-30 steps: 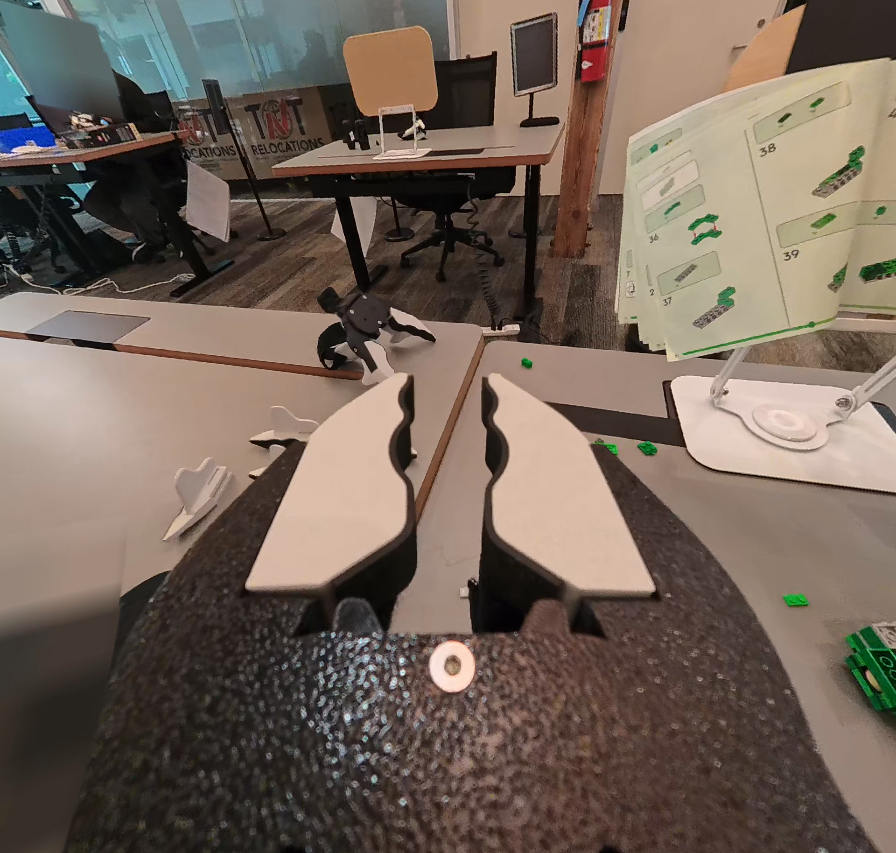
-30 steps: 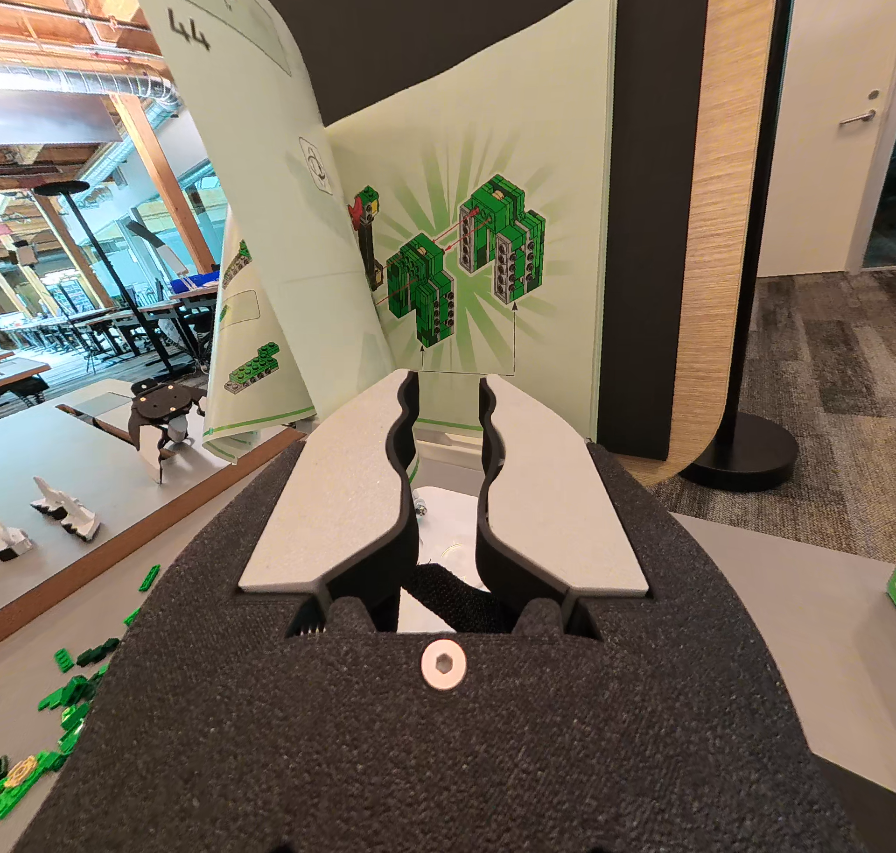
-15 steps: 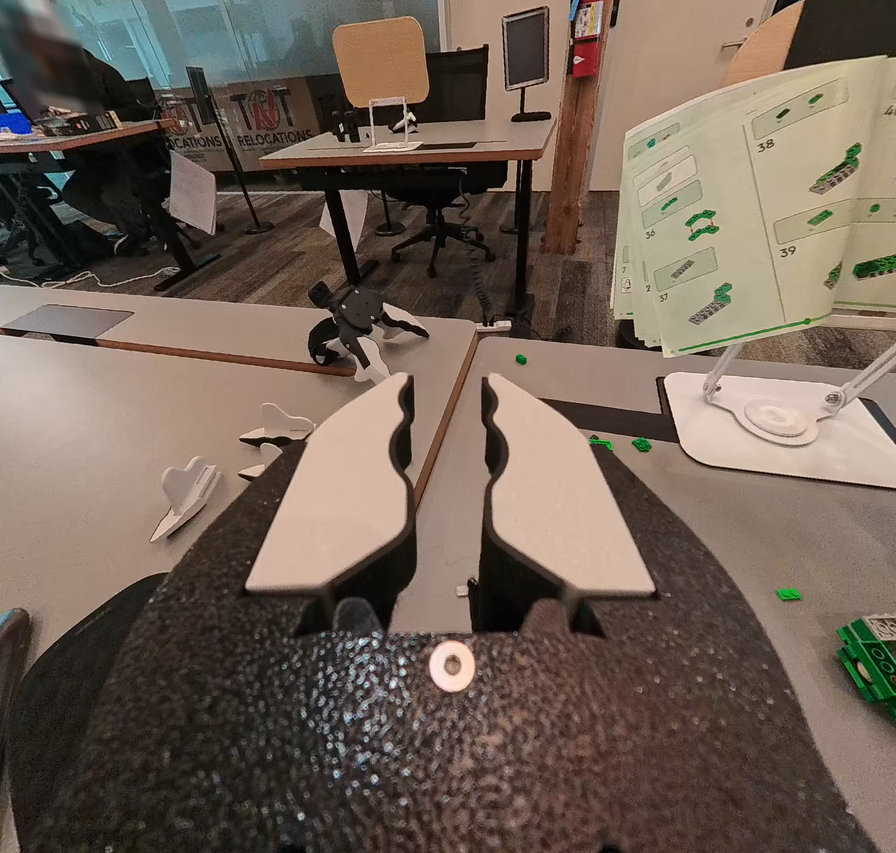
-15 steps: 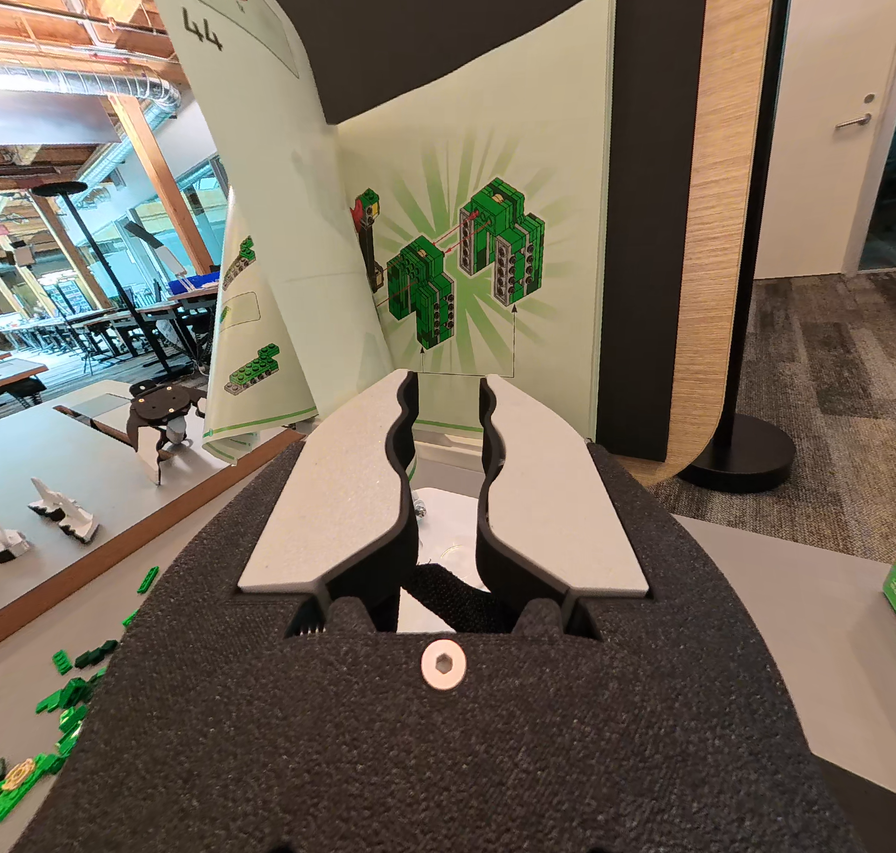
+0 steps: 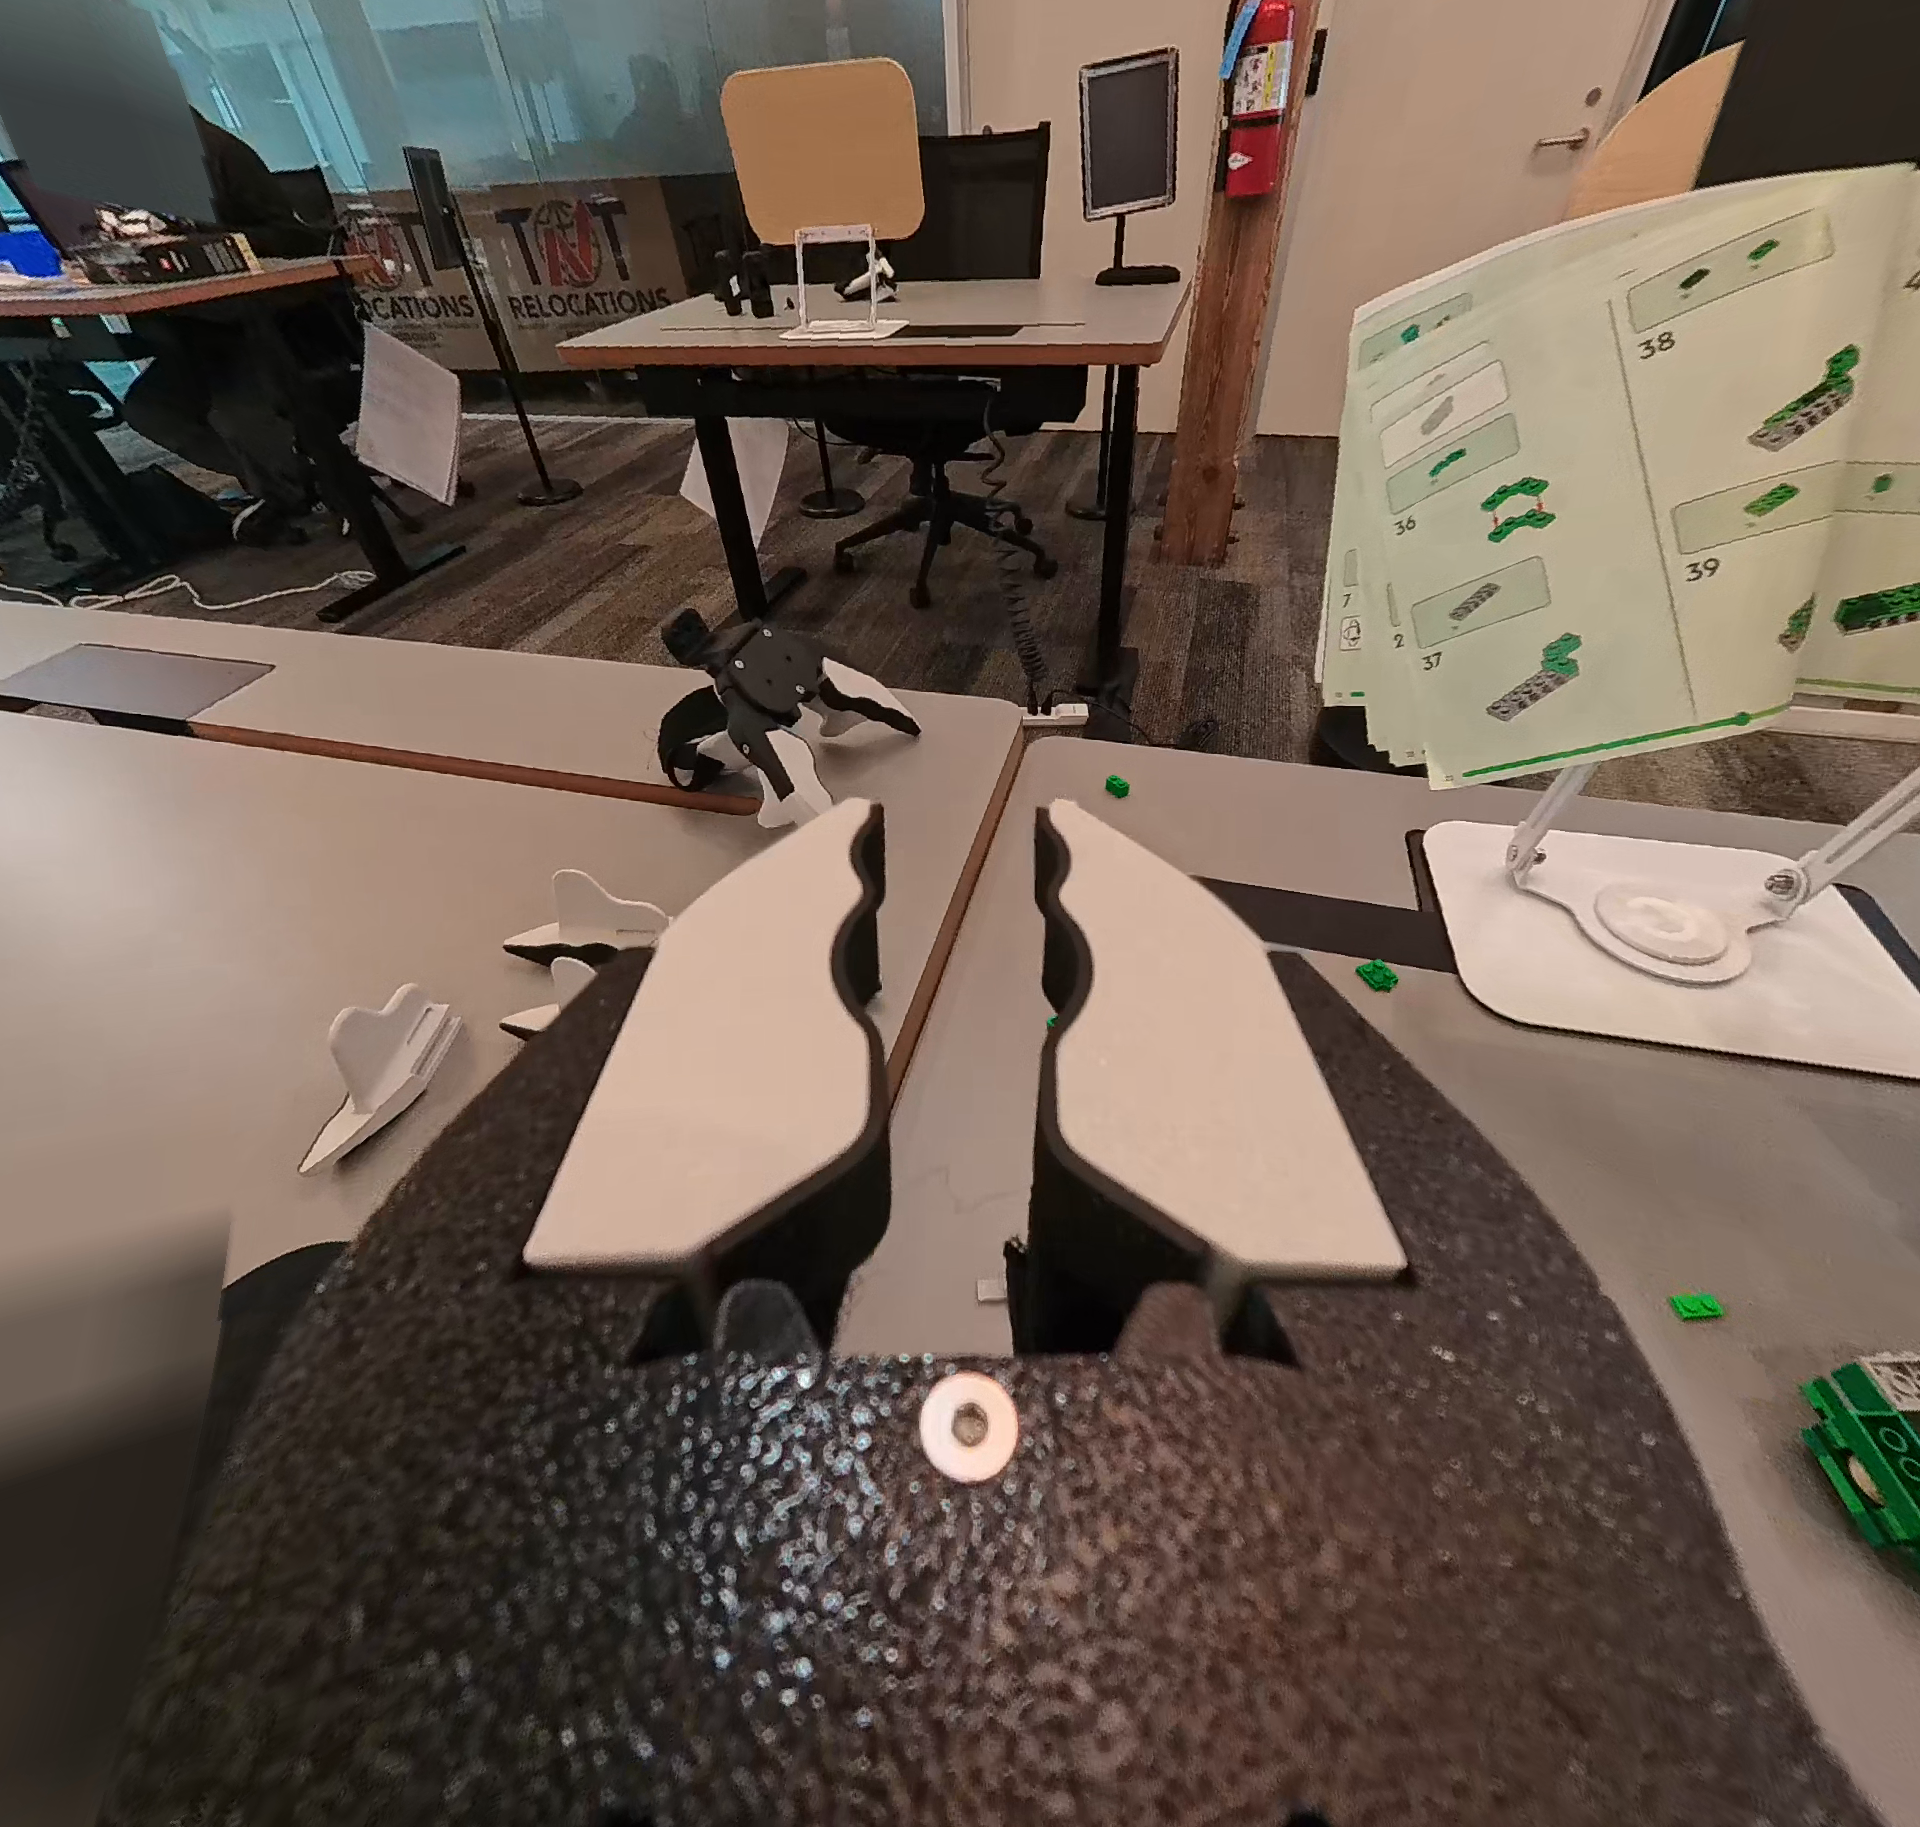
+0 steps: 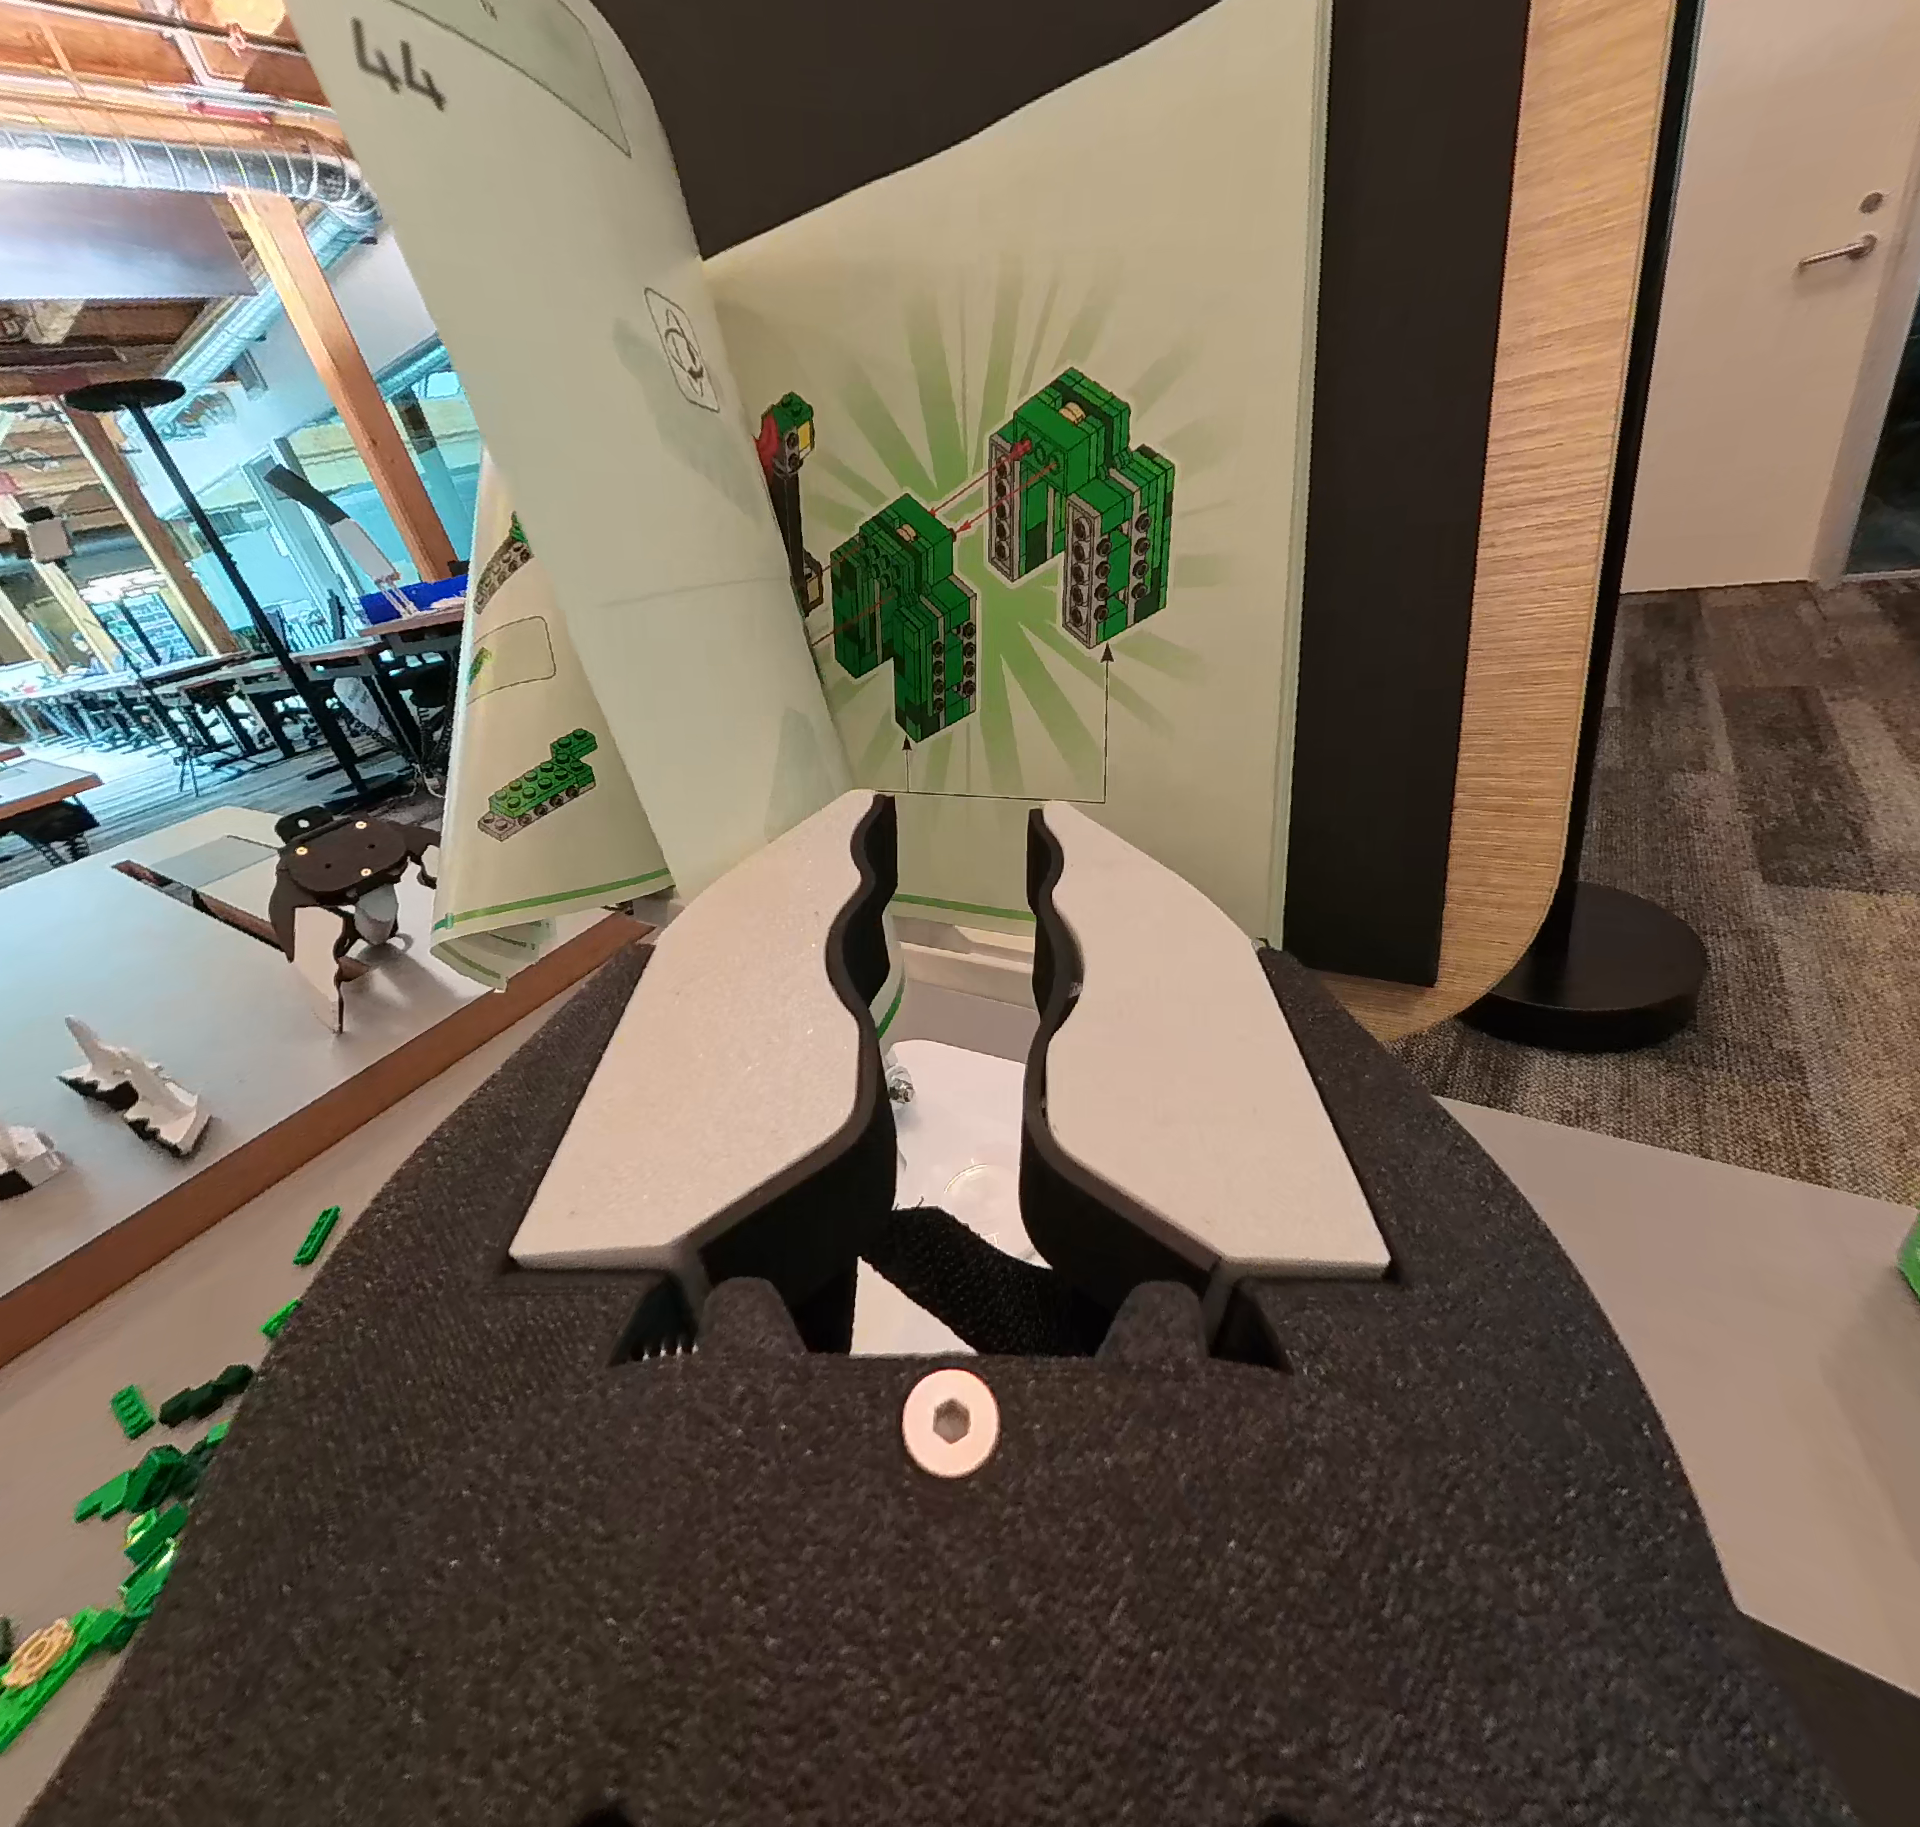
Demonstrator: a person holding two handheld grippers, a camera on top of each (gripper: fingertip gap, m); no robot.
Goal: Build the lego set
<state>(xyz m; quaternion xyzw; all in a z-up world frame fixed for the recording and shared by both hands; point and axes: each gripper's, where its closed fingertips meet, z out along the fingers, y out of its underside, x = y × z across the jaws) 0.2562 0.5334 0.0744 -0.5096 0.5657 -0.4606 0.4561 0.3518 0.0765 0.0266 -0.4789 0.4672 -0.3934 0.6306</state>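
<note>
Green Lego pieces (image 6: 135, 1486) lie scattered on the grey table (image 6: 1621, 1289) at 8 o'clock in the right wrist view, well apart from the right gripper (image 6: 961, 821), whose white fingers (image 6: 727, 1050) stand spread with nothing between them. At 12 o'clock, just beyond the fingertips, the instruction booklet (image 6: 1091, 427) stands open on a white stand (image 5: 1642, 956), one page curling leftward. In the left wrist view the left gripper (image 5: 961, 821) is likewise spread and empty above the seam between two tabletops. A partly built green assembly (image 5: 1870, 1445) sits at 4 o'clock; single green pieces (image 5: 1117, 786) lie at 1 and 3 o'clock. Spare white gripper fingers (image 5: 379, 1071) rest at 9 o'clock.
</note>
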